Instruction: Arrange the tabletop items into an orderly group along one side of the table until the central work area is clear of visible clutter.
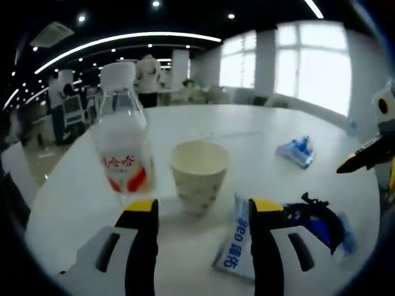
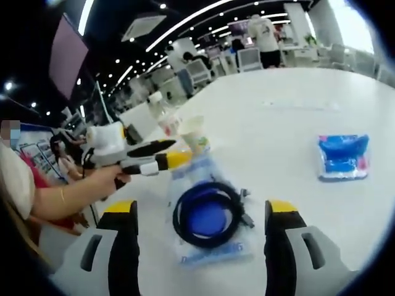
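A clear bottle [image 1: 120, 139] with a white cap and a red label stands on the white table [image 1: 247, 123], with a paper cup [image 1: 199, 176] just to its right. My left gripper [image 1: 203, 208] is open, its jaws either side of the cup's base and not touching it. A white-and-blue sachet [image 1: 233, 246] lies by its right jaw. My right gripper [image 2: 200, 211] is open over a coiled blue cable in a clear bag [image 2: 208, 217]. A blue packet [image 2: 342, 157] lies further right. The left gripper [image 2: 173, 153], held by a hand [image 2: 102, 179], points at the cup [image 2: 192, 132] and bottle [image 2: 162, 114].
The right gripper [image 1: 364, 157] comes in from the right edge of the left gripper view, beyond the cable bag [image 1: 321, 223] and near the blue packet [image 1: 297, 151]. The table edge [image 1: 55, 197] runs close on the left. Chairs and people stand in the background.
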A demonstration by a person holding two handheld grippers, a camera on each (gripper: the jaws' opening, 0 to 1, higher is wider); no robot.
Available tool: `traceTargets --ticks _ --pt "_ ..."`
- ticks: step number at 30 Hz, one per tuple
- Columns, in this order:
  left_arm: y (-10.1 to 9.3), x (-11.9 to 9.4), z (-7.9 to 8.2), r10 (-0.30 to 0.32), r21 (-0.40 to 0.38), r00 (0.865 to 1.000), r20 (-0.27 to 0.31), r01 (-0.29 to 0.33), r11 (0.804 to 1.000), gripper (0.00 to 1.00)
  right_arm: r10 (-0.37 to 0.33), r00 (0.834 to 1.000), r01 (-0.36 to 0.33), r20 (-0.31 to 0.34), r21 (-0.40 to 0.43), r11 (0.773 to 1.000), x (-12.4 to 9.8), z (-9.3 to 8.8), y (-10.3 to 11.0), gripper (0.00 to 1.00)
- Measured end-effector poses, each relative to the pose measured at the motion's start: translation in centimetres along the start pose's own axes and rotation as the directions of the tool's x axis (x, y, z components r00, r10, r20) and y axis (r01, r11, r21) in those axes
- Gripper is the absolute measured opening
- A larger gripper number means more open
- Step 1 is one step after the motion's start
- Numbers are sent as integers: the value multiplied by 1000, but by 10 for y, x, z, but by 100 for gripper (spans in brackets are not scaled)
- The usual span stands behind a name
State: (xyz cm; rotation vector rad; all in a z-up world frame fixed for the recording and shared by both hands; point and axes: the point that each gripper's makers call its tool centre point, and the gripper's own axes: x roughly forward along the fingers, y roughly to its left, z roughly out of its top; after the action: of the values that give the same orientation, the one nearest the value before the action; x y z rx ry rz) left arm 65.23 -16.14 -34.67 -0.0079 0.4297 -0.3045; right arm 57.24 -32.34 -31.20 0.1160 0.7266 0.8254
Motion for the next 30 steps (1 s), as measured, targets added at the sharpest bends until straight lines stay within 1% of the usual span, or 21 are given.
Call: traceTargets --ticks 3,4,6,7,10,13,15,17,20,23,24,26,27,28,30 --pt "-4 -2 -3 -32 20 999 -22 33 999 59 -22 1000 22 -19 12 1000 -2 -4 -3 83" --pt "-8 -4 -4 -57 22 998 -28 58 998 60 -33 999 34 -39 24 999 -3 -9 -5 83" --pt "-10 -7 -3 -62 16 998 -29 63 998 59 -52 997 55 -56 50 997 -4 -15 -8 83" --pt "-12 -7 -2 -73 22 997 -30 74 997 59 -57 997 61 -61 52 997 -5 -16 -9 84" --pt "-13 -9 -4 -80 34 996 -47 81 996 59 -78 993 85 -91 74 994 -6 -27 -10 83" --pt "-17 -10 -10 -108 24 991 -80 110 994 58 -99 987 115 -129 127 985 -7 -39 -11 82" --pt "-20 -11 -13 -124 35 987 -99 128 991 57 -110 982 136 -155 168 976 -8 -49 -10 80" --pt "-21 -12 -17 -137 38 983 -119 142 989 57 -117 976 148 -183 166 975 -9 -58 -7 79" --pt "-22 -14 -26 -145 51 975 -168 156 986 55 -111 971 147 -210 164 975 -8 -67 -1 78" --pt "-23 -15 -27 -155 40 973 -171 164 986 51 -104 967 145 -232 170 975 -6 -73 5 77" --pt "-23 -15 -28 -160 18 972 -170 166 986 50 -109 964 154 -241 176 972 -5 -76 6 76" --pt "-22 -14 -31 -163 0 969 -186 165 986 47 -128 961 178 -243 195 964 -4 -79 7 73" --pt "-22 -14 -33 -159 11 968 -193 164 986 45 -155 961 208 -228 228 951 -4 -78 5 69" --pt "-22 -13 -35 -161 19 966 -204 169 985 44 -153 962 205 -225 235 950 -4 -80 8 65" --pt "-23 -13 -35 -168 16 964 -204 175 985 40 -162 955 231 -250 277 933 -3 -88 11 62"
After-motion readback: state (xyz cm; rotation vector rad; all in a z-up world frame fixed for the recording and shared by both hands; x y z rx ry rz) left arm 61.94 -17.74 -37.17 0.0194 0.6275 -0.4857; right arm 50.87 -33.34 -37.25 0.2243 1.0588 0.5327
